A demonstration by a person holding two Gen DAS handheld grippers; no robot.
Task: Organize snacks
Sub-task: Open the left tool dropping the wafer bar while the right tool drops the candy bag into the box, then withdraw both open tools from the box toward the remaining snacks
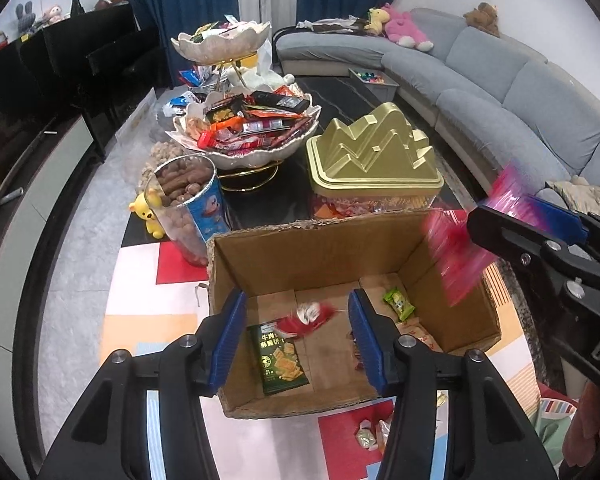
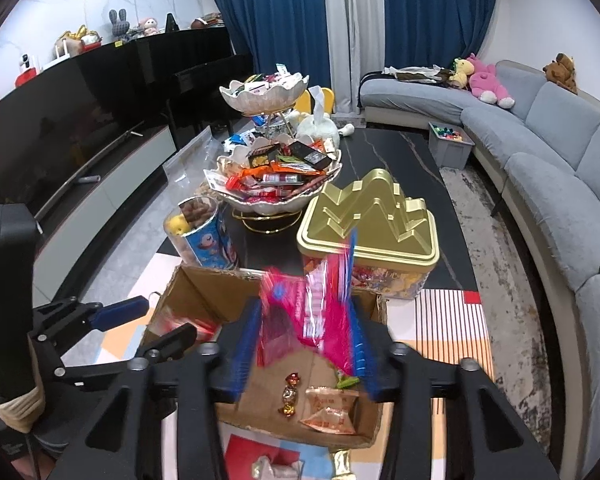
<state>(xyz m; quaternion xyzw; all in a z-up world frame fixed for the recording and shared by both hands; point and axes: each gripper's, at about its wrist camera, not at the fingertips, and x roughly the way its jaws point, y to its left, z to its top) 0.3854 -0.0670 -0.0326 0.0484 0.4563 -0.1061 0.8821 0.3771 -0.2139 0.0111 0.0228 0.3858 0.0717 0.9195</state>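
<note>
Brown cardboard, the box (image 1: 332, 248) sits open-topped on the desk (image 1: 360, 96), with the gold tin (image 1: 374, 156) just behind it and the nut tub (image 1: 188, 200) at its rear left corner. The left claw (image 1: 298, 336) hangs over the box with its blue pads wide apart and nothing pressed between them; a red packet (image 1: 310, 316), blurred, is in the box below the gap, beside a green cracker pack (image 1: 280, 360) lying flat on the box floor. The right claw (image 2: 306, 344) is above the box's right side, pads apart, with a pink wrapper (image 2: 300, 312) blurred between them; whether the pads touch it I cannot tell. Wrapped candies (image 2: 290, 394) and an orange pack (image 2: 332, 410) lie in the box near its right wall. Behind the tin stands the tiered snack bowl (image 1: 244, 128), heaped full.
</note>
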